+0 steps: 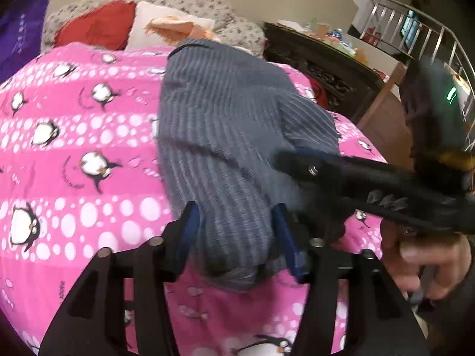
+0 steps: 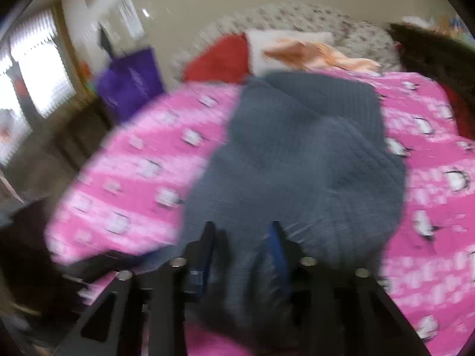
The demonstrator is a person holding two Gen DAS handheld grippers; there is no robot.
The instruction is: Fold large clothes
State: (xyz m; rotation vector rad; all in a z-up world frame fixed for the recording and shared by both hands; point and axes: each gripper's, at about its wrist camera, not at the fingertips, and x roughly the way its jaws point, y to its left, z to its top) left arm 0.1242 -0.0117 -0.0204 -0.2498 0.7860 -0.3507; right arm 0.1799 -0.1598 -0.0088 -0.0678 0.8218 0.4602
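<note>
A grey ribbed sweater (image 1: pixel 225 124) lies lengthwise on the pink penguin-print bedspread (image 1: pixel 77 136), partly folded with a sleeve laid over its right side. My left gripper (image 1: pixel 234 213) is open, its blue-padded fingers (image 1: pixel 190 225) standing either side of the sweater's bunched near end. My right gripper (image 1: pixel 299 163) crosses in from the right, over the sweater's right edge. In the blurred right wrist view the sweater (image 2: pixel 302 160) fills the middle and the right gripper (image 2: pixel 242 231) is open, its fingers (image 2: pixel 276 237) straddling the near cloth.
A red pillow (image 1: pixel 98 26), a white pillow (image 1: pixel 154 26) and an orange cloth (image 1: pixel 178 26) lie at the bed's head. A dark wooden cabinet (image 1: pixel 320 68) stands at the right. A purple bag (image 2: pixel 130 80) stands left of the bed.
</note>
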